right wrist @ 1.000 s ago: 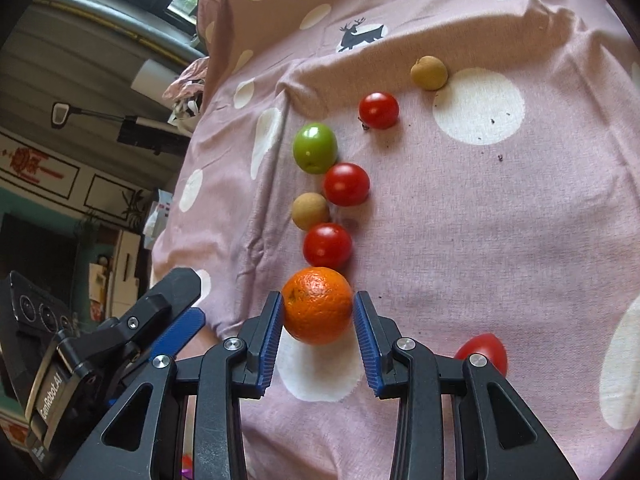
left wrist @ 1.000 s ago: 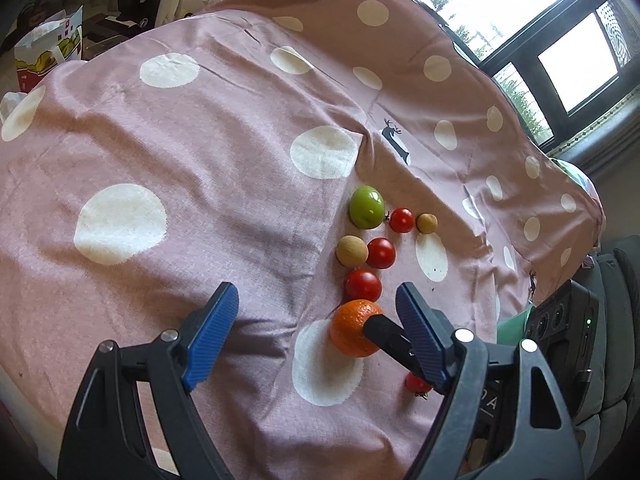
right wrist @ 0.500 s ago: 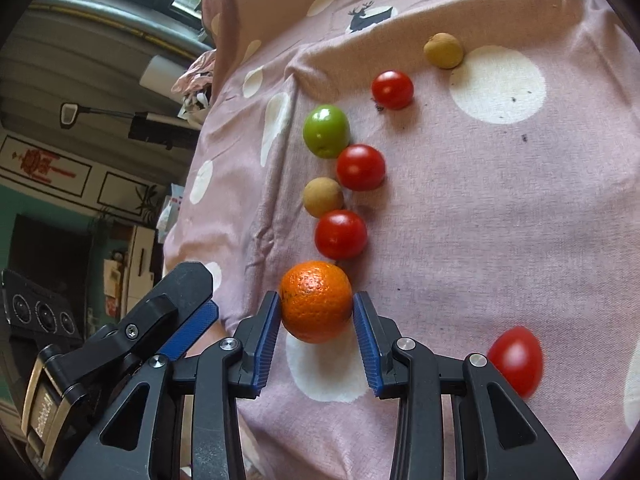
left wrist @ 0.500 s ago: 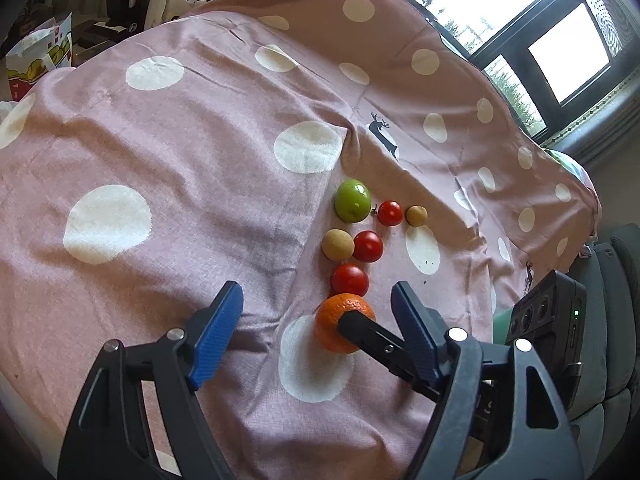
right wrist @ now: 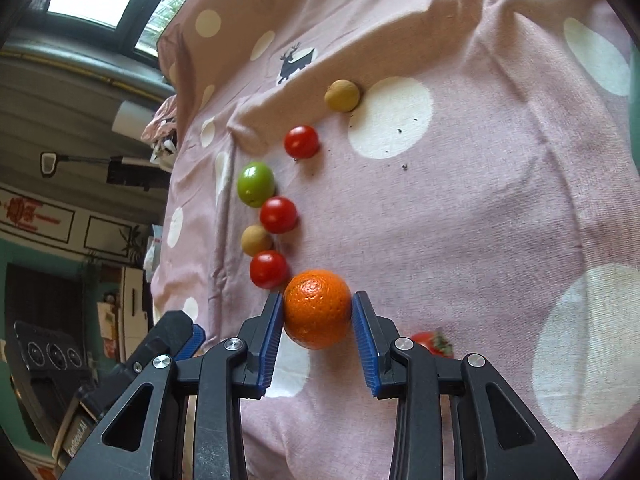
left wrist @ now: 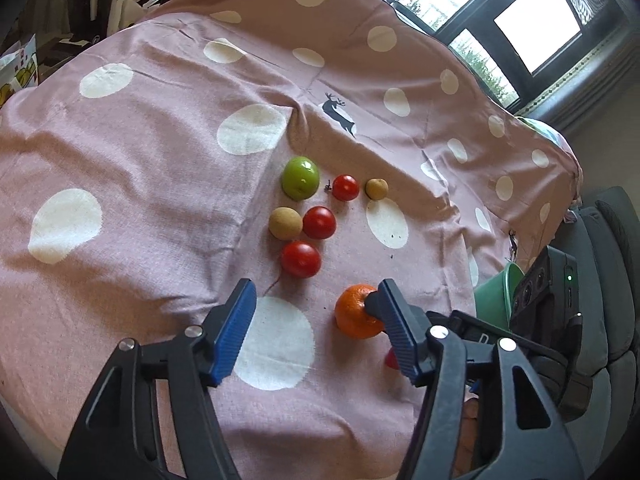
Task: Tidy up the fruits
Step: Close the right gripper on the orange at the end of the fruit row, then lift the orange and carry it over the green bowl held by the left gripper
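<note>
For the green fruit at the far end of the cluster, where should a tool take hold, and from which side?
Grip the green fruit across its widest part, coming from above with fingers on its far and near-left sides. It is round and sits on the cloth; a red tomato is close on one side in the right wrist view, so a finger there would likely nudge it.

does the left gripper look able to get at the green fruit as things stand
Probably yes. The left gripper, whose jaws have just been closing, holds nothing, and the green fruit lies ahead of it. A red tomato and a tan fruit crowd the straight path.
</note>
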A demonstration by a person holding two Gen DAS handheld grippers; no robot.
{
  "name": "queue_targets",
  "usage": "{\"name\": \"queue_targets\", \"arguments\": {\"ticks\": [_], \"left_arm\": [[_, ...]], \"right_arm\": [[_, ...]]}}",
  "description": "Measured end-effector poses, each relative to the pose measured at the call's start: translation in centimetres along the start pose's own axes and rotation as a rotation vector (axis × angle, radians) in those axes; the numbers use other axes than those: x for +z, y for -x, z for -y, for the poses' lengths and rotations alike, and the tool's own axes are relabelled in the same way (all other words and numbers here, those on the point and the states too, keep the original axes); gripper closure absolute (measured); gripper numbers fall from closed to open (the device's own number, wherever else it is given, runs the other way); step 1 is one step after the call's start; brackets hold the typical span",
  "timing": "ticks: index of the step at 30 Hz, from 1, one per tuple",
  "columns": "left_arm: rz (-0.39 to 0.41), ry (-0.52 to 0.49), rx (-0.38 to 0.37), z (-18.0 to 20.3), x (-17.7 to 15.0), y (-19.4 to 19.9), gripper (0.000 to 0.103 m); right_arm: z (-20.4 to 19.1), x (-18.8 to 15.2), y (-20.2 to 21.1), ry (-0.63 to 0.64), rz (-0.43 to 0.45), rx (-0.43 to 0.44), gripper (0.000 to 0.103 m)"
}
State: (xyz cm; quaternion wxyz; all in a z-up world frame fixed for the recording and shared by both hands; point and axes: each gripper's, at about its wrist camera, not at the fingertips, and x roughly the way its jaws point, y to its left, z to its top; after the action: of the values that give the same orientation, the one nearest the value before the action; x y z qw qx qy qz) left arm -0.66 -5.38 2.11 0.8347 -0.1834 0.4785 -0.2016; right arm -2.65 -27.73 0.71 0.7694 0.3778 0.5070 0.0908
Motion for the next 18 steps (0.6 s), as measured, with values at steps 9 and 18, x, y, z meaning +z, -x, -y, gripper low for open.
{"name": "queue_targets", "arguments": {"ticks": [9, 18], "left_arm": [[-0.068, -0.1, -0.016, 2.4, -1.3, -2.0, 0.051], [-0.137, -0.174, -0.058, 4.3, -2.8, -4.0, 0.053]], "right_arm": [[0.9, 0.4, 0.5, -0.035, 0.024, -0.004, 0.067], [1.7, 0.7, 0.6, -0.065, 0.03, 0.0, 0.067]]}}
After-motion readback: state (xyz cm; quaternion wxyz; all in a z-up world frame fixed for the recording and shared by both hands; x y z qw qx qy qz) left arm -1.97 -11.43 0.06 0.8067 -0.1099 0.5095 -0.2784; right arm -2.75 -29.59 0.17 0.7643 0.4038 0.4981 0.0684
